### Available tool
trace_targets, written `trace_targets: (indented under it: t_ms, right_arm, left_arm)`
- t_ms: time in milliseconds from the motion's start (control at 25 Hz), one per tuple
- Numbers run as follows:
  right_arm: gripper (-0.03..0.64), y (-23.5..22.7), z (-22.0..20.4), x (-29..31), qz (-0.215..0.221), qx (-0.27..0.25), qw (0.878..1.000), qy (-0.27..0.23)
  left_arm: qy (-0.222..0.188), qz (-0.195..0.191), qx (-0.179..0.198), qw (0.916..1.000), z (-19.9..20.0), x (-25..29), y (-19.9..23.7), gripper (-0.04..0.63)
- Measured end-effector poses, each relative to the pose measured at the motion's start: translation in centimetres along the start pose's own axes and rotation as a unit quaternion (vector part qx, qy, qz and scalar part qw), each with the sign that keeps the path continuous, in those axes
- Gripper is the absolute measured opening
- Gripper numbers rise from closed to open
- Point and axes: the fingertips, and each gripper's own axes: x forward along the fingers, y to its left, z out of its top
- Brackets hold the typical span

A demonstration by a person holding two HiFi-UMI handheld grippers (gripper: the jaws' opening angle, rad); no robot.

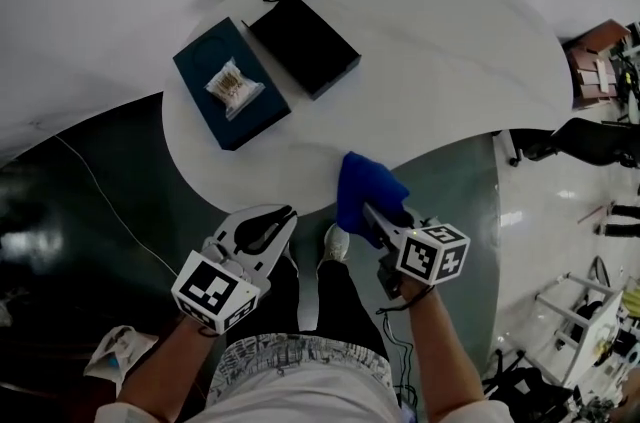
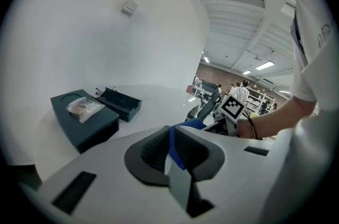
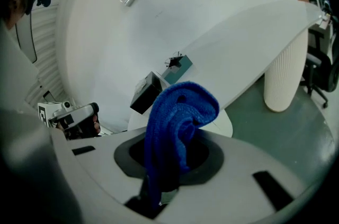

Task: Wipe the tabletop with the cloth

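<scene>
My right gripper [image 1: 377, 217] is clamped on the blue cloth [image 1: 365, 186], which bunches up from the jaws at the centre of the frame, at the near edge of the tabletop [image 1: 440, 61]; I cannot tell whether it touches the surface. My left gripper [image 1: 272, 225], at lower left off the table's edge, has its jaws drawn together on nothing. I judge the wiping barely begun, with the whole white top left, including round the dark blue box [image 1: 255, 116] and black box [image 1: 305, 41] at upper left.
</scene>
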Motion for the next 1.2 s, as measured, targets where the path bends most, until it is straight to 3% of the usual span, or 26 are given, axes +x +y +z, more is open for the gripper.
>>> trace_targets:
  t_ms: [520, 1200]
  right_arm:
    - [0.089, 8.5, 4.6, -2.0, 0.027, -0.085, 0.995, -0.043]
    - [0.089, 15.9, 8.1, -4.5, 0.042, -0.131, 0.985, -0.101]
  left_arm:
    - [-0.068, 0.022, 0.037, 0.9968, 5.8, -6.4, 1.7, 0.044]
    - [-0.125, 0.040, 0.068, 0.9890, 10.9, -12.2, 3.4, 0.044]
